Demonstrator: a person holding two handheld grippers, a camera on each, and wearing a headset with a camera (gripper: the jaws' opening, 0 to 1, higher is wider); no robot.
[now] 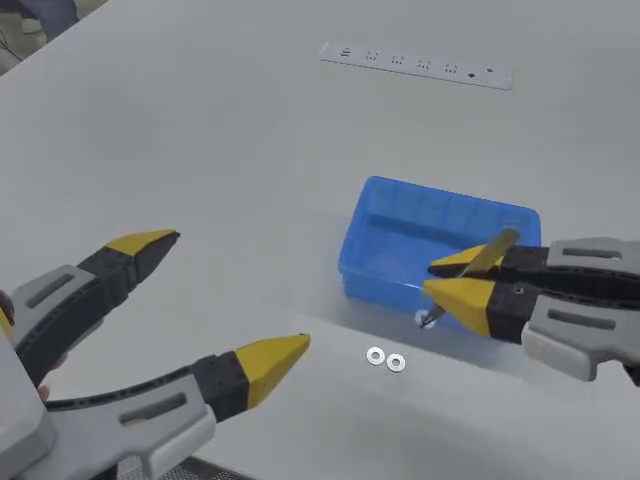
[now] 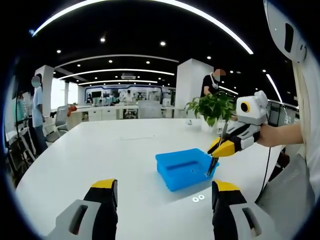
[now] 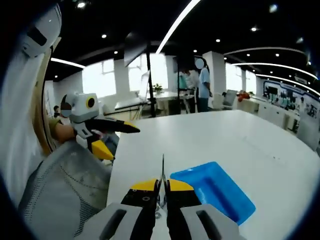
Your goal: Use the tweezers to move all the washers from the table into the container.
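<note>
Landmark: the blue container (image 1: 440, 240), an open rectangular tray sitting on the white table (image 1: 200, 130).

Right gripper (image 1: 432, 278): we see it over the container's near right corner, with its yellow-tipped jaws pressed together on the tweezers (image 1: 495, 250). The tweezers run slantwise through the jaws. The upper end sticks out above the container and the thin tip points down to the table just outside the container's near wall. We see something small at the tip, but we cannot tell whether it is a washer. In the right gripper view the tweezers rise straight up from between the closed jaws, with the container to their right.

Left gripper (image 1: 240, 290): it is well to the left of the container, with jaws spread wide and nothing between them. In its own view the container lies ahead, between the two jaws.

Two washers (image 1: 375, 356): they lie flat on the table, side by side and nearly touching. They are near the container's near wall but clear of it, toward its left corner.

Power strip (image 1: 415, 65): white, well beyond the container's far wall.

Potted plant (image 2: 212, 107): it stands past the container in the left gripper view.
</note>
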